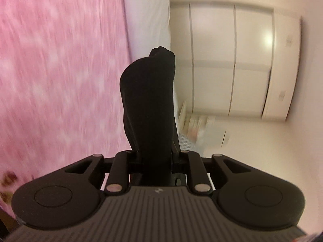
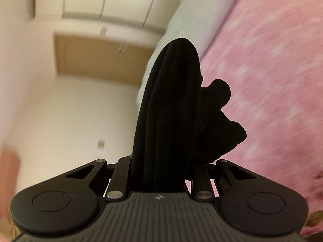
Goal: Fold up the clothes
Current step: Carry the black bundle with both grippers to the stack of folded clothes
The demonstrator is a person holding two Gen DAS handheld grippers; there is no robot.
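In the left wrist view, the left gripper (image 1: 149,100) stood closed on a black, soft-knit garment (image 1: 148,92). The dark cloth wrapped both fingers completely, rising from the gripper body toward twelve o'clock, so the fingers themselves were hidden; the linkage bars lay drawn in close on either side of the cloth. From about eight to eleven o'clock lay a pink mottled bedspread (image 1: 60,70), blurred. A white pillow or sheet edge (image 1: 147,16) sat at twelve o'clock, just beside the bedspread. From one to three o'clock stood a white panelled wardrobe (image 1: 232,60), with a blurred heap of pale items (image 1: 201,129) near its foot that could not be made out.

In the right wrist view, the right gripper (image 2: 171,100) was likewise clamped on the black garment (image 2: 169,111), which covered its fingers in ribbed folds and bunched out in a lump toward three o'clock. The pink bedspread (image 2: 272,70) filled the frame from one to four o'clock. White bedding (image 2: 191,10) lay at twelve o'clock, touching the bedspread's edge. A white wardrobe (image 2: 101,0) sat at eleven o'clock, with a tan wooden door panel (image 2: 97,60) below it at ten o'clock and a pale wall (image 2: 60,121) at nine.
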